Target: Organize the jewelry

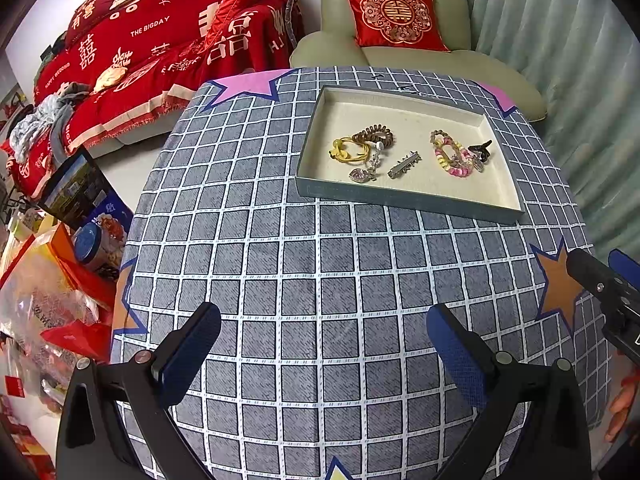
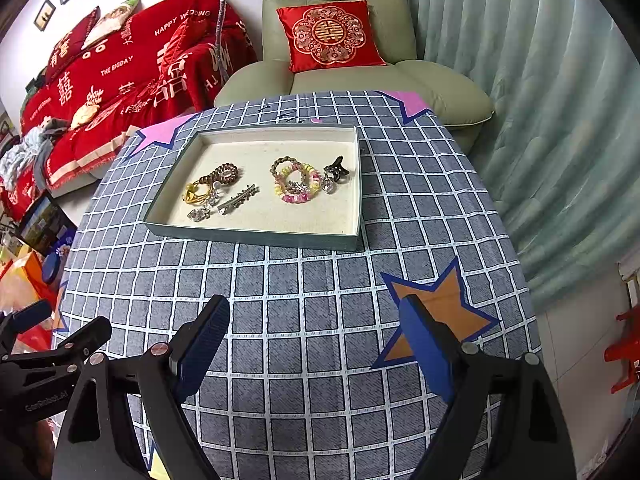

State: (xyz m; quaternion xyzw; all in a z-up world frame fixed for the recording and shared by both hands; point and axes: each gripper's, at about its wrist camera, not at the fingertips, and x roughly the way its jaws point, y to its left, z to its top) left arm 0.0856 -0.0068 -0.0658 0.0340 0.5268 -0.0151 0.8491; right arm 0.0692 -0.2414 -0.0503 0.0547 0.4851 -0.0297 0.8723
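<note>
A shallow grey tray [image 1: 404, 196] with a cream lining sits on the far half of the checked table; it also shows in the right wrist view [image 2: 256, 236]. In it lie a brown spiral hair tie [image 1: 374, 133], a yellow band [image 1: 347, 150], a silver hair clip [image 1: 405, 165], a crystal pendant [image 1: 362, 175], a pink-and-yellow bracelet [image 1: 452, 156] and a dark claw clip [image 1: 481, 148]. My left gripper [image 1: 324, 340] is open and empty above the near table. My right gripper [image 2: 316, 332] is open and empty, also near the front edge, well short of the tray.
The table wears a grey checked cloth [image 1: 320, 272] with star patches. A green armchair [image 2: 340, 68] with a red cushion stands behind it. A red-covered sofa [image 1: 160, 52] is at the far left, boxes and bags [image 1: 60, 260] at the left, curtains [image 2: 540, 120] at the right.
</note>
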